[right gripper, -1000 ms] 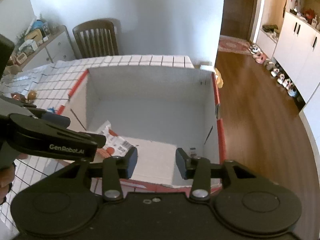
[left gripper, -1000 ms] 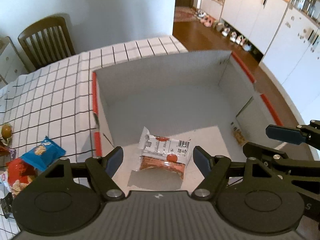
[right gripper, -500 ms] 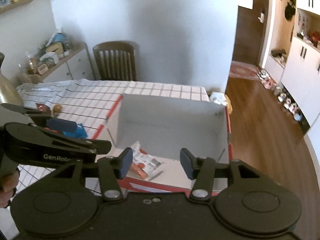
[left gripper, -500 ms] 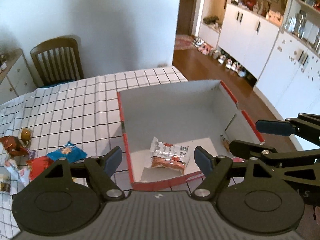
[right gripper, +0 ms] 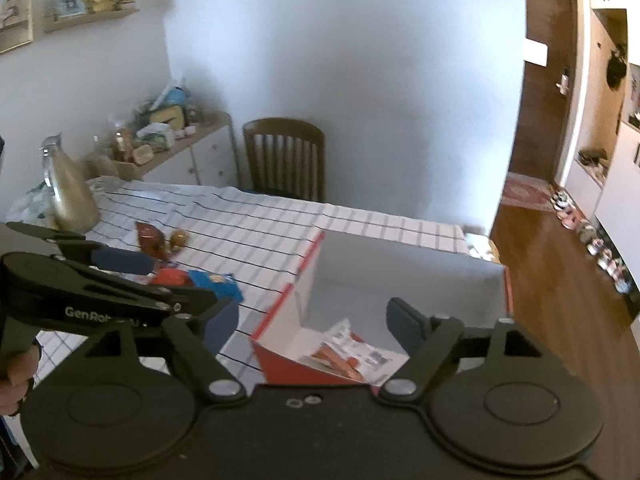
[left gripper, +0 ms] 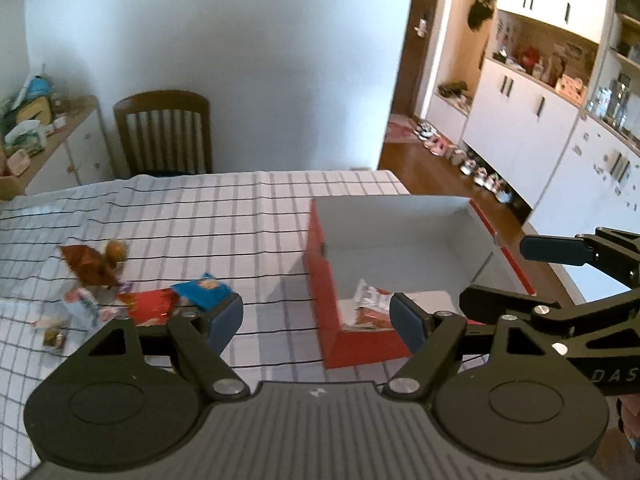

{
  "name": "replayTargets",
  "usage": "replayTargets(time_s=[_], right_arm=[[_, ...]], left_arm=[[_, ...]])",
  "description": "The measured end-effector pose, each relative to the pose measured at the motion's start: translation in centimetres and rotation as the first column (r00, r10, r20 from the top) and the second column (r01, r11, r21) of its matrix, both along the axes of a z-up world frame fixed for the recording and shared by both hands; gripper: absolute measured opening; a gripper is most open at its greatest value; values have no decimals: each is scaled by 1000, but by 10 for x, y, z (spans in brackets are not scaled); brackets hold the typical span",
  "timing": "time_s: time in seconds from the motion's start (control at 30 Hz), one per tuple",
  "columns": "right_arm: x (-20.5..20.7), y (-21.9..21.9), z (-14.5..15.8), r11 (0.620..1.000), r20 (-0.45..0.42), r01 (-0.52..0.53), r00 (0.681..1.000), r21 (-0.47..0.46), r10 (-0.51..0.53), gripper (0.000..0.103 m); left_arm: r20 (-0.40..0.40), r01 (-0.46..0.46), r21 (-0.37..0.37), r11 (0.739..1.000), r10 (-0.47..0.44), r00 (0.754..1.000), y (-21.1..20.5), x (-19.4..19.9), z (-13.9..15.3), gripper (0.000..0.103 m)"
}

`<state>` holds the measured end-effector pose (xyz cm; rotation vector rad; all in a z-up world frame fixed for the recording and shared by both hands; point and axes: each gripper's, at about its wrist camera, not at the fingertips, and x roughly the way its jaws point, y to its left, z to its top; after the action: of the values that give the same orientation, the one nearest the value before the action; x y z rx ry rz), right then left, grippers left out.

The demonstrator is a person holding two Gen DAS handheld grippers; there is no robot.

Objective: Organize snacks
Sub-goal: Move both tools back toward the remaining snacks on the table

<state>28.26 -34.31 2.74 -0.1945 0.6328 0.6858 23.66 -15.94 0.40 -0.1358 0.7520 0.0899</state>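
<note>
One snack packet (left gripper: 370,304) lies flat on the floor of the red box (left gripper: 326,280), near its front wall — dropped in as the sorted item. The rest wait in a loose cluster (left gripper: 120,300) on the checked tabletop (left gripper: 224,216) left of the box: about six, blur blocks a firm count. Left tool (left gripper: 316,316) gapes wide, empty; right tool (right gripper: 310,320) is opening, nothing between its jaws — both freed for another pick.

A wooden chair (left gripper: 164,132) stands behind the checked tablecloth (left gripper: 180,220), beside a cluttered sideboard (right gripper: 176,148)
</note>
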Motion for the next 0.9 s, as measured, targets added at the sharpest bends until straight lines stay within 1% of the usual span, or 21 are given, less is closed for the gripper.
replayTargets(time_s=[0.07,0.13,0.27,0.37,0.4,0.43,0.5,0.7,0.9], right_arm=[[-6,9,2,1000,6,-19,1000,8,18,87],[-13,19,3,999,13,-42,999,20,41,88],[-28,43,1,996,18,-81,997,38,80,91],[-38,62,-1,995,20,-99,995,35,98,94],[-41,68,-2,994,21,-104,994,33,103,96],[-45,75,-2,994,24,-108,994,33,107,97],[-50,88,-2,993,33,-118,993,30,117,100],[-62,119,-7,992,31,-111,994,53,110,102],[-62,150,-21,996,0,-66,998,56,67,102]], left_arm=[[12,-16,-7,1000,16,1000,10,-10,1,81],[24,-32,-9,999,33,999,23,-20,2,85],[41,-57,6,998,57,998,49,-39,0,85],[40,-65,-1,998,65,997,72,-50,-4,87],[40,-67,-6,998,68,997,81,-53,-5,90],[40,-69,-9,998,69,997,88,-55,-6,97],[49,-81,-4,997,81,995,103,-60,-10,103],[70,-93,-13,996,93,993,149,-70,-19,103],[48,-110,-30,993,112,993,193,-74,-35,103]])
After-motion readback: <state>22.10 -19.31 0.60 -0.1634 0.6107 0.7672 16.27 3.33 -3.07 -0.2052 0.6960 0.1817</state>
